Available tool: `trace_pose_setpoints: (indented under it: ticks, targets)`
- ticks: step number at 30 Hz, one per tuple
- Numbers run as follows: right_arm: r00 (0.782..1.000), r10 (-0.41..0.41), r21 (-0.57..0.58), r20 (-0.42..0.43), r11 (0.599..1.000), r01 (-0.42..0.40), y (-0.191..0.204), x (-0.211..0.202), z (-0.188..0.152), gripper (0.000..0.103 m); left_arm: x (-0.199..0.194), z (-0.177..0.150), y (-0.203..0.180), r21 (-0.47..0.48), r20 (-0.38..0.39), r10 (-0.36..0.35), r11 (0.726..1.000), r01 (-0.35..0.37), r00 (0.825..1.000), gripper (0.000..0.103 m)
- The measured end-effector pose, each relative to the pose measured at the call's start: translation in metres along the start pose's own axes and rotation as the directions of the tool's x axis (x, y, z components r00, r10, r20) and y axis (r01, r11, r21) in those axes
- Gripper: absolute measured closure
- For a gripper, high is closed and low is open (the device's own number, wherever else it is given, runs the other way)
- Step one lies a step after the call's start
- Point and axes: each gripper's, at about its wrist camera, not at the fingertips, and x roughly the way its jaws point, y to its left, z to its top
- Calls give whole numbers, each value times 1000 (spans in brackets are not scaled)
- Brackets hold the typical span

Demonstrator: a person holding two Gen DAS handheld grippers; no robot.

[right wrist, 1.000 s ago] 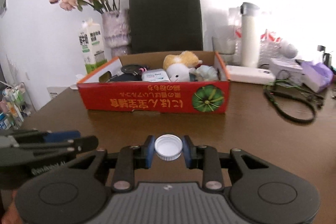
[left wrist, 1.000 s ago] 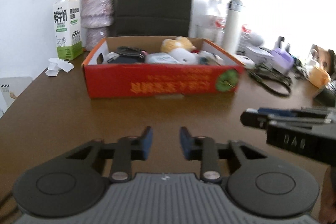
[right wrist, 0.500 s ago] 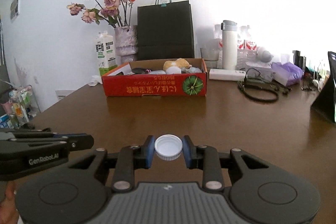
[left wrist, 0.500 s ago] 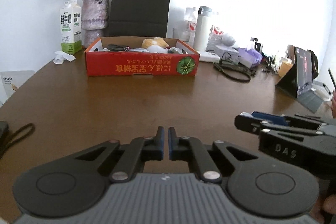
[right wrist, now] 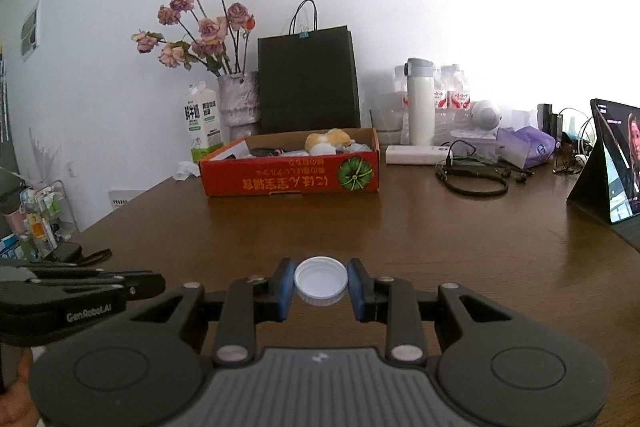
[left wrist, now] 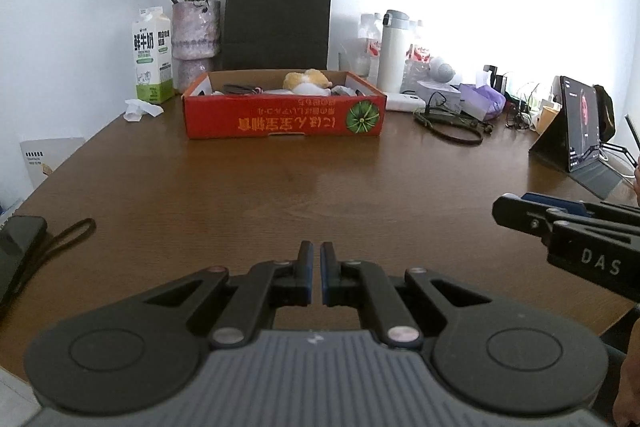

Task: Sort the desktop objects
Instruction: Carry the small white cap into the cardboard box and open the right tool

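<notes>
My right gripper (right wrist: 321, 285) pinches a white cap (right wrist: 321, 280) between its fingers. My left gripper (left wrist: 313, 279) has its fingers nearly pressed together, holding nothing.

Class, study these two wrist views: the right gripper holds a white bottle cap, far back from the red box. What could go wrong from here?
1. The white cap is pinched only at its rim by the right gripper, so it might slip out and roll across the table.
2. The red box already looks crowded around the plush toy, so the cap may bounce out.
3. The left gripper sits close alongside, so the two could collide.
</notes>
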Motion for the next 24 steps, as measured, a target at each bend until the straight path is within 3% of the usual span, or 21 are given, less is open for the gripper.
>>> trace_pose_setpoints:
  ticks: [7, 12, 19, 24]
  targets:
    - [1000, 19, 31, 15, 999, -19, -8, 24, 23, 76, 15, 29, 22, -18, 41, -8, 1000, 9, 999, 98]
    - [998, 56, 16, 18, 998, -56, -15, 65, 65, 76, 47, 80, 58, -36, 48, -30, 999, 32, 998, 98]
    - [995, 87, -31, 57, 996, -85, -22, 127, 150, 76, 120, 167, 115, -45, 7, -72, 996, 72, 997, 98]
    - [997, 76, -73, -24, 994, -78, -26, 198, 201, 76, 194, 213, 143, -58, -117, -130, 991, 124, 985, 98]
